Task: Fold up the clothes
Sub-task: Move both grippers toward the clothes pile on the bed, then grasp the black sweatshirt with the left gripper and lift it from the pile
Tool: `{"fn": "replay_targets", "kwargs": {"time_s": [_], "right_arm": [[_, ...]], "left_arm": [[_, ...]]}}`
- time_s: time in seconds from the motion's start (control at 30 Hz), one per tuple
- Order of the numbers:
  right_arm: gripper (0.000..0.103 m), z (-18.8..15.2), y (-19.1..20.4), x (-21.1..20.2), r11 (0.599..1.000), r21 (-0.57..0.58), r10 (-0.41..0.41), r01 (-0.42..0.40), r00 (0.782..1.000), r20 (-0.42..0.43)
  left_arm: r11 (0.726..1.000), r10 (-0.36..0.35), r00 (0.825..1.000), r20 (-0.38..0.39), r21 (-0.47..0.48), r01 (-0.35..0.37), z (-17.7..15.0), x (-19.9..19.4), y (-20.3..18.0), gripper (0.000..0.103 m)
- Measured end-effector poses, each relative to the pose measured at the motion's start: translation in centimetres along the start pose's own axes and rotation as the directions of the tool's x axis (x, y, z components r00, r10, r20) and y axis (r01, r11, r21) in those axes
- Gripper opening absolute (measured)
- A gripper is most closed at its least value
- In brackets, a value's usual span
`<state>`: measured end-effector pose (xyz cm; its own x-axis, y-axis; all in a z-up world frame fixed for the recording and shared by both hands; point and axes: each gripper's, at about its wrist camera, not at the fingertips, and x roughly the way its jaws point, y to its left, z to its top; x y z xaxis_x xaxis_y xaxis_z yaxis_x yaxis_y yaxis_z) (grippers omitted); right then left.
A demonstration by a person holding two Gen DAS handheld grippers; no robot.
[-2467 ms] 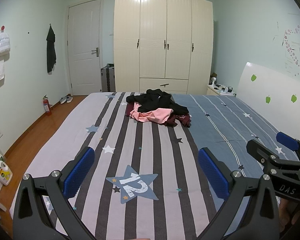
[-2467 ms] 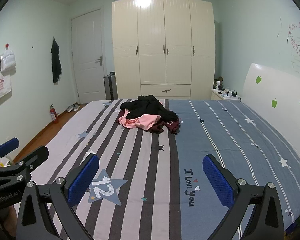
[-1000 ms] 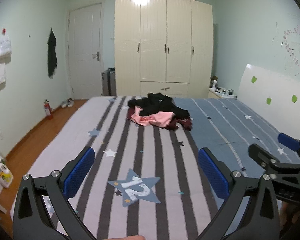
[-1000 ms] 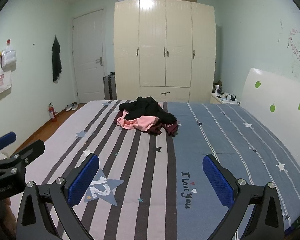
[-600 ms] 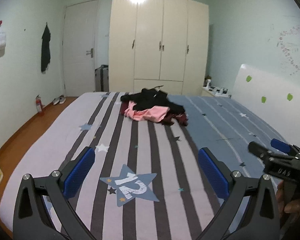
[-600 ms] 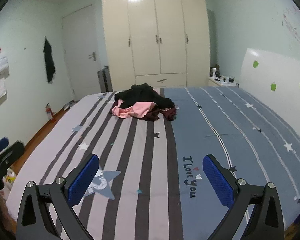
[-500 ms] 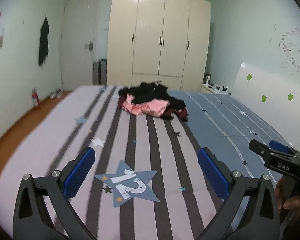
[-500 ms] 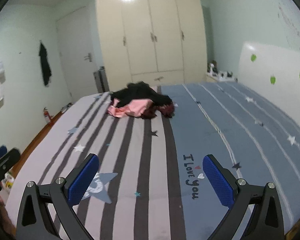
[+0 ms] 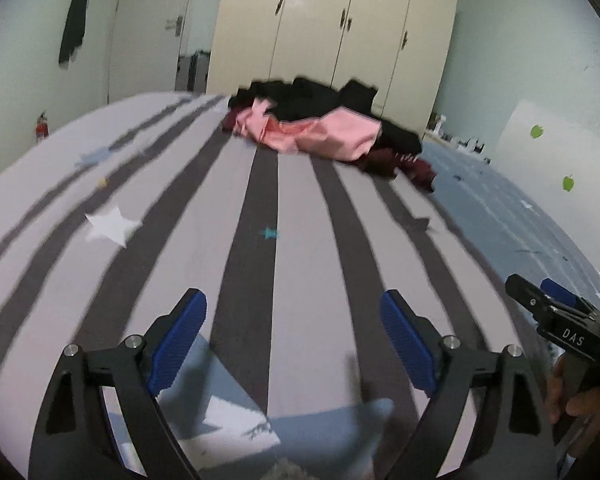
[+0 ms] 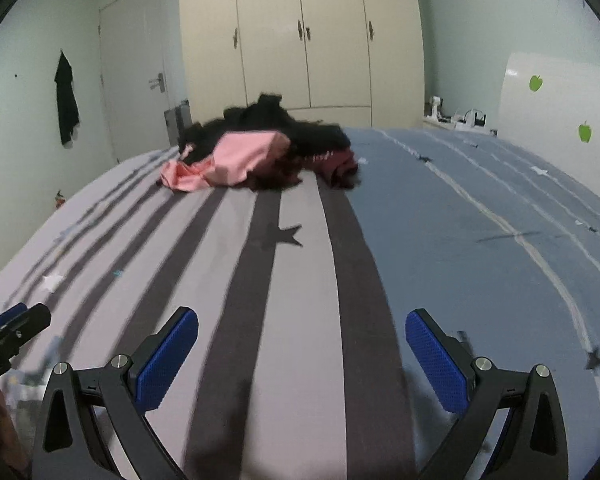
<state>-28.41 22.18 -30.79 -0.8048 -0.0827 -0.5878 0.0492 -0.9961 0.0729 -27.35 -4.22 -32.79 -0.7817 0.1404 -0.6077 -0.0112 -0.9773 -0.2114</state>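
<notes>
Clothes pile (image 10: 260, 152) on striped bed (image 10: 300, 300)

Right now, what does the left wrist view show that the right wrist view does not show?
Only the left wrist view shows the white star printed on the bedcover, and a hand holding the right gripper at its right edge.

Only the right wrist view shows the dark star and the white line across the blue half of the bedcover.

Both show the pile of clothes on the striped bed, the cream wardrobe, and open blue-padded jaws holding nothing. The left gripper has just been closing slightly.
</notes>
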Motion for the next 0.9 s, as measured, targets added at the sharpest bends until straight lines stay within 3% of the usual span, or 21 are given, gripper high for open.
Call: {"fn": "replay_targets", "kwargs": {"time_s": [0.2,0.53,0.67,0.73,0.9], "right_arm": [[0.103,2.7,-1.1,4.0,0.997,0.073,0.014,-0.006,0.995,-0.102],[0.103,16.7,-2.8,12.4,0.996,0.084,-0.008,0.014,0.997,-0.078],[0.103,21.3,-3.9,15.7,0.994,0.112,-0.008,0.014,0.999,-0.049],[0.103,22.9,-4.3,17.4,0.994,0.112,0.0,0.007,0.998,-0.06],[0.103,24.9,-5.5,20.1,0.997,0.081,0.005,0.001,0.997,-0.072]], "left_arm": [[1.0,0.003,0.998,-0.056,0.0,-0.003,4.3,4.5,-1.2,0.087],[0.996,-0.018,0.996,-0.083,0.081,0.025,20.6,18.8,-4.8,0.087],[0.982,0.005,0.997,-0.081,0.191,0.011,26.7,24.7,-7.9,0.087],[0.981,0.026,0.996,-0.08,0.192,-0.01,29.7,27.7,-8.9,0.087],[0.964,0.127,0.99,-0.065,0.244,-0.108,33.0,33.2,-10.8,0.087]]}}
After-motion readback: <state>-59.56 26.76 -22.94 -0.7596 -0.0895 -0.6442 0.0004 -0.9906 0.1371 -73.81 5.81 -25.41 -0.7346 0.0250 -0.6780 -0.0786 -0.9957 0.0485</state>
